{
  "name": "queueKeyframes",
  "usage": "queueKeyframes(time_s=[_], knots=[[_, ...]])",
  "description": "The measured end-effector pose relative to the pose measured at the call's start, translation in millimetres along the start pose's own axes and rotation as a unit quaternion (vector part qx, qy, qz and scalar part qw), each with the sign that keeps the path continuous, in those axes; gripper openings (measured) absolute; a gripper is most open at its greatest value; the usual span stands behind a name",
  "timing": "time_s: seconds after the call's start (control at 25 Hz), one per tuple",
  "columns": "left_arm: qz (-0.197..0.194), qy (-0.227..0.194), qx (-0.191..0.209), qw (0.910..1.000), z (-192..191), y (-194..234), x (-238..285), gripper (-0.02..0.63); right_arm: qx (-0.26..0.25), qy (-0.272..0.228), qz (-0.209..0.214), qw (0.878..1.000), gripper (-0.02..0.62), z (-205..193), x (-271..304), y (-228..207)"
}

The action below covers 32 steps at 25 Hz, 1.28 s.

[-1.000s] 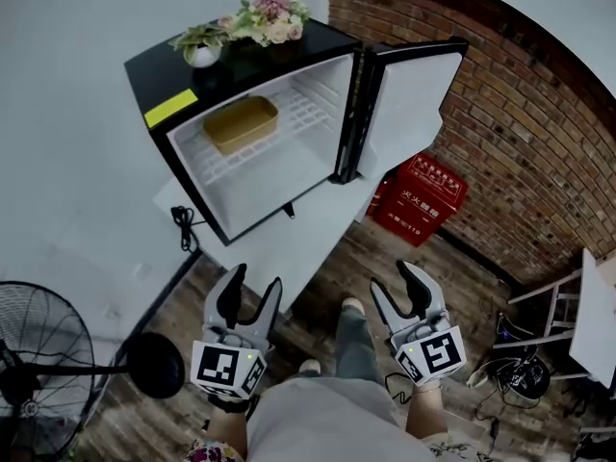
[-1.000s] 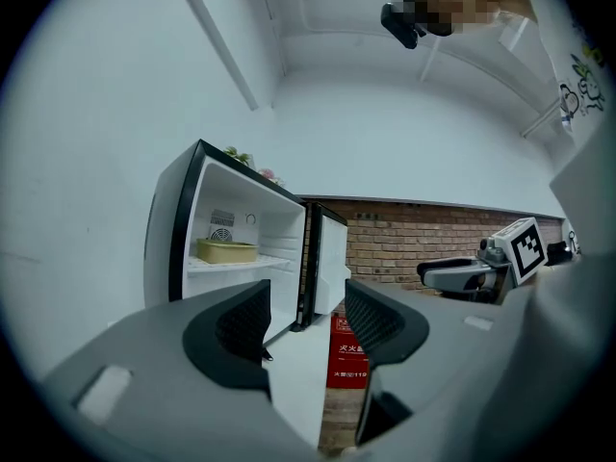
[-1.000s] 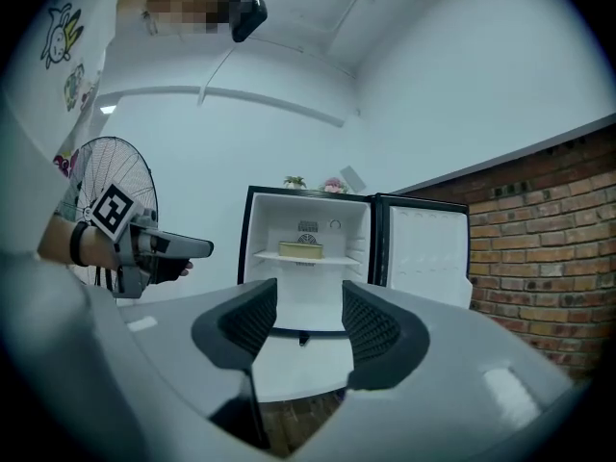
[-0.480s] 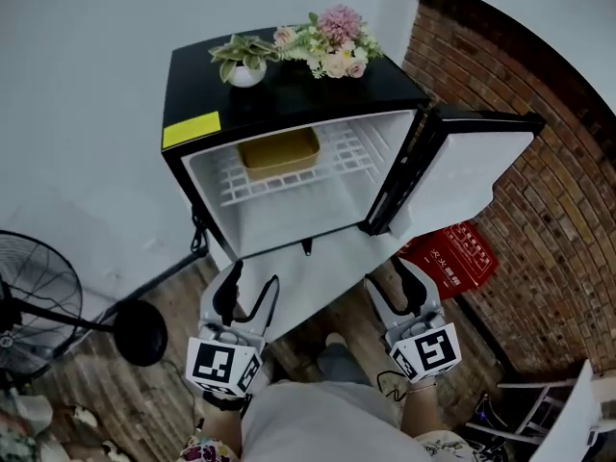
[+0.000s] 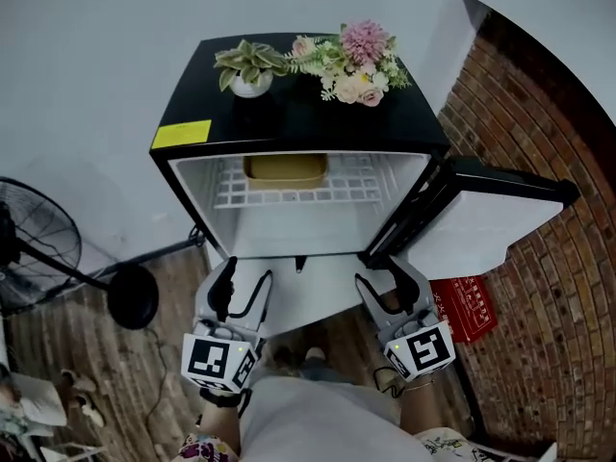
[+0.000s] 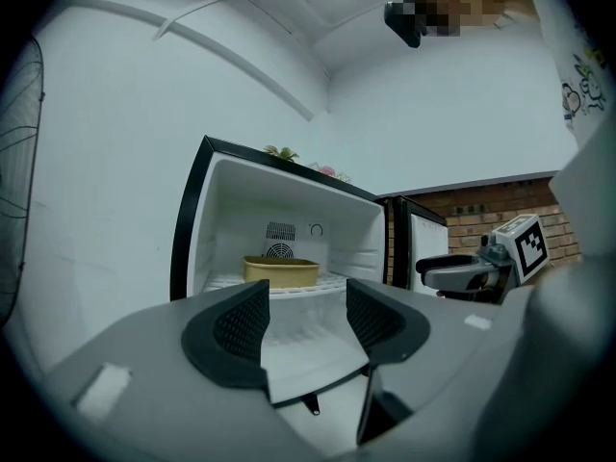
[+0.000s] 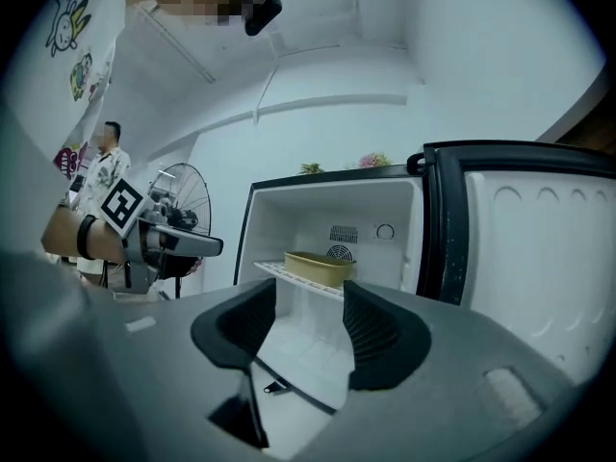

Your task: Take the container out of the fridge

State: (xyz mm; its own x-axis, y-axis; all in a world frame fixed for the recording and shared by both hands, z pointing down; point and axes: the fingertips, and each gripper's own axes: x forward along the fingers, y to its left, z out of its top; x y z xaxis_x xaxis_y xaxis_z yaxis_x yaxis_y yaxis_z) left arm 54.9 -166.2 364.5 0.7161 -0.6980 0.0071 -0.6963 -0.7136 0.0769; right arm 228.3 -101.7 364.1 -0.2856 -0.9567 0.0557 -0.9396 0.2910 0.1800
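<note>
Spotting a fan (image 5: 38,248) at nine o'clock of the head view, standing on the wood floor (image 5: 144,373). Holding the left gripper (image 5: 243,287) low at seven o'clock, spreading its jaws wide around nothing, aiming them at the open fridge (image 5: 298,123). Looking between those jaws at the container (image 6: 280,270): a shallow, oblong tub, tan all over, showing rounded corners and a thin lip round the top. Finding it resting on the white wire shelf (image 5: 356,186), deep at the back and left of centre, just before the round vent (image 6: 280,251), at twelve o'clock from both grippers and well apart from them. Noting on the black fridge top a potted plant (image 5: 250,70) and, just right of it, a bunch of flowers (image 5: 356,61). Holding the right gripper (image 5: 390,287) at five o'clock, keeping its jaws equally wide and empty. Seeing the door (image 5: 491,224) swinging out at three o'clock, baring its white inside, hanging over a red box (image 5: 470,306) at four o'clock, beside the brick wall (image 5: 568,162).
</note>
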Motion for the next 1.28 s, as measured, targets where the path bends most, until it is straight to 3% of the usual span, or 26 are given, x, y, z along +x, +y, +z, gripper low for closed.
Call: queueKeyframes(time_s=[0.36,0.88,1.08,1.28], knots=[[0.064,-0.008,-0.001,0.9979,2.4,5.0,-2.2,0.244,-0.026,-0.017,0.074,0.997,0.215,8.3,24.7,1.9],[0.087,0.000,0.005,0.9962,9.9,43.4,-24.8,0.244,-0.025,-0.022,0.090,0.995,0.215,19.0,58.8,19.8],[0.094,0.001,-0.001,0.9955,3.5,45.5,-35.0,0.244,-0.057,-0.013,0.104,0.993,0.215,17.8,64.6,28.4],[0.098,0.003,-0.006,0.9952,-0.4,47.8,-40.1,0.244,-0.121,-0.017,0.123,0.985,0.215,25.4,76.6,37.6]])
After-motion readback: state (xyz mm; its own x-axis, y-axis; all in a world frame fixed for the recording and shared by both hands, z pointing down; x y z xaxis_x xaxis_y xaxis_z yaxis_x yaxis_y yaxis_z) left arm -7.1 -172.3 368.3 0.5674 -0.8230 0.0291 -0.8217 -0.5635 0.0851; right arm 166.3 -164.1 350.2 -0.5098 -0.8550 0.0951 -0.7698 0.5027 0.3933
